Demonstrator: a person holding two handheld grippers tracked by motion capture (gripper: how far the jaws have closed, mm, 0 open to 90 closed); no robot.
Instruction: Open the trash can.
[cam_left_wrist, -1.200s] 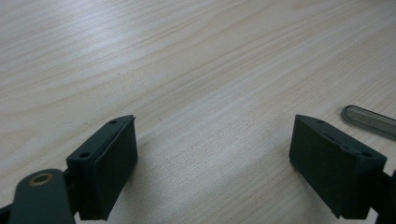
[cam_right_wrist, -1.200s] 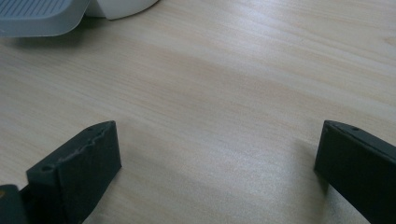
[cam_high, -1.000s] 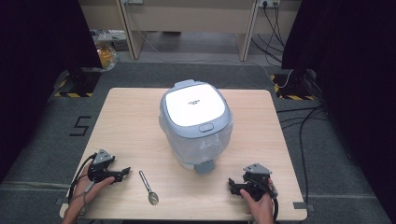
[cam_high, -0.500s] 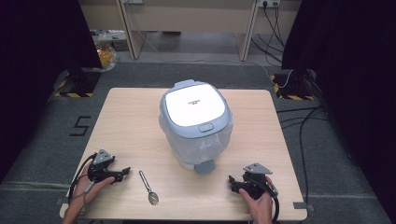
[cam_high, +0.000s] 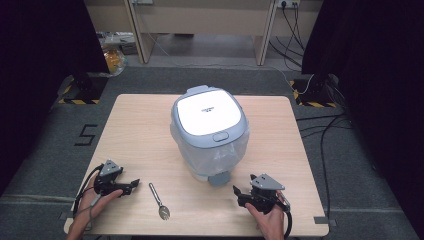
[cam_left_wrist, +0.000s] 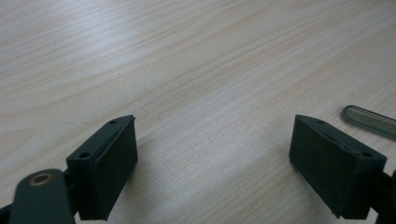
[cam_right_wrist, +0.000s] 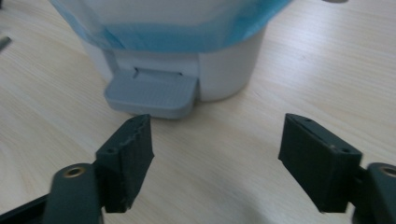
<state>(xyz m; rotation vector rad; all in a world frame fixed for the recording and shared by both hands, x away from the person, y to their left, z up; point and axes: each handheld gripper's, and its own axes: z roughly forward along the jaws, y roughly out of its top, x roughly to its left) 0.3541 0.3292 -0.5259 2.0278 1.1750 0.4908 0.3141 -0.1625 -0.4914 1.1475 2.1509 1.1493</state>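
Claw right (cam_high: 243, 194): closing, apart, nothing between, nearer bin (cam_high: 210, 131) | claw left (cam_high: 131, 187): apart, unmoved

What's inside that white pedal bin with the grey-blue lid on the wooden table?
The white pedal bin has its grey-blue lid shut, so the contents are hidden. A translucent bluish bag liner spills out below the lid, above the grey foot pedal.

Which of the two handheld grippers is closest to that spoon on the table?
The left gripper: the spoon lies just beside its jaws, while the right gripper sits farther off.
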